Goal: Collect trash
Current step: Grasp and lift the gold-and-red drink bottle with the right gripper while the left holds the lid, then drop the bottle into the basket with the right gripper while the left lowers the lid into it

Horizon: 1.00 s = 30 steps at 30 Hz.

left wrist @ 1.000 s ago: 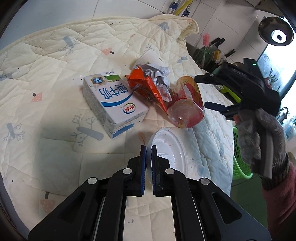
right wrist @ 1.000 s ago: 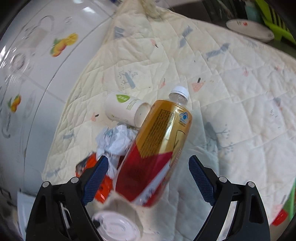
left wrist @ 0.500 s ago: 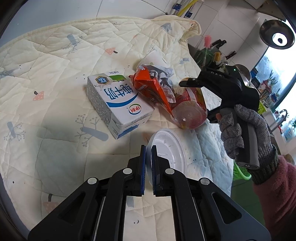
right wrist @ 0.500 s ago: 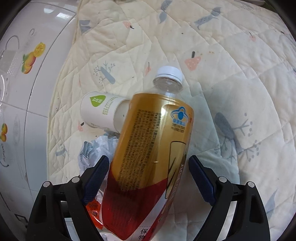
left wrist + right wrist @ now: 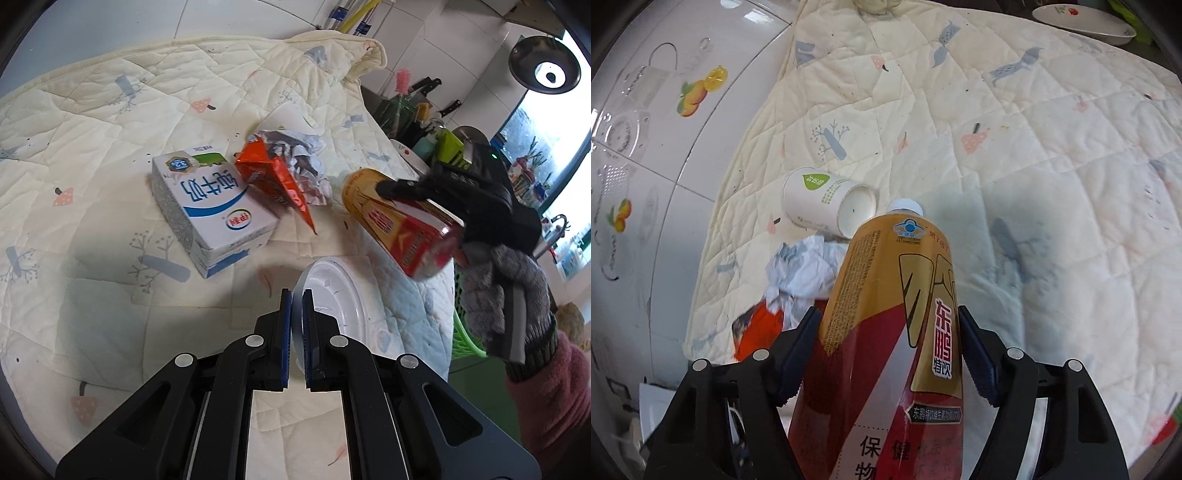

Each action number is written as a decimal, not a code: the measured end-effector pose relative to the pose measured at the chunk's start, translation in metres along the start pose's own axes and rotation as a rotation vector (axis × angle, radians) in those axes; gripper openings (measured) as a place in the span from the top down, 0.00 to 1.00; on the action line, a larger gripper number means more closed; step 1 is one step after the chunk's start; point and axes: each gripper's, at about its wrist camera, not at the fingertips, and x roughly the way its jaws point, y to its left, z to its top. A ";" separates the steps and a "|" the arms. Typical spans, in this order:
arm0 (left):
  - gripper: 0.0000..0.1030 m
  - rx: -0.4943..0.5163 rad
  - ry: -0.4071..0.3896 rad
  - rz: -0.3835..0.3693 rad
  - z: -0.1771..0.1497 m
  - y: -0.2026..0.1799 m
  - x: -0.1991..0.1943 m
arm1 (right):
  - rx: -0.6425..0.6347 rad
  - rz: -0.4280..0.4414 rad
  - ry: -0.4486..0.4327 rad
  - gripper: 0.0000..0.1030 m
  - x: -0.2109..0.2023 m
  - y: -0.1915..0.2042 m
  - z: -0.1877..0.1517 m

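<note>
My right gripper (image 5: 886, 354) is shut on a gold and red plastic bottle (image 5: 886, 332) and holds it tilted above the quilt; it shows in the left wrist view (image 5: 402, 225) too. My left gripper (image 5: 296, 314) is shut on the rim of a white plastic lid (image 5: 332, 295). On the quilt lie a white and blue milk carton (image 5: 210, 206), an orange snack wrapper (image 5: 273, 177), crumpled paper (image 5: 303, 162) and a paper cup (image 5: 827, 201) on its side.
A cream quilted cloth (image 5: 110, 110) covers the table. A green basket (image 5: 465, 332) sits beyond the table's right edge. A white dish (image 5: 1082, 18) stands at the far edge. A tiled wall (image 5: 646, 129) runs along one side.
My right gripper closed on the bottle and lifted it off the quilt, away from the wrapper. My left gripper kept its hold on the lid and barely moved.
</note>
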 end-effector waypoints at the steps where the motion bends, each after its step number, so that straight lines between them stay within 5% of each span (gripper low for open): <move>1: 0.96 0.005 -0.001 -0.002 0.000 -0.003 0.000 | -0.003 0.007 -0.002 0.32 -0.004 -0.002 -0.003; 19: 0.96 0.064 0.006 -0.045 0.003 -0.041 0.003 | -0.086 -0.015 -0.121 0.32 -0.081 -0.030 -0.044; 30: 0.96 0.142 0.044 -0.128 0.009 -0.111 0.029 | 0.000 -0.224 -0.266 0.32 -0.189 -0.150 -0.061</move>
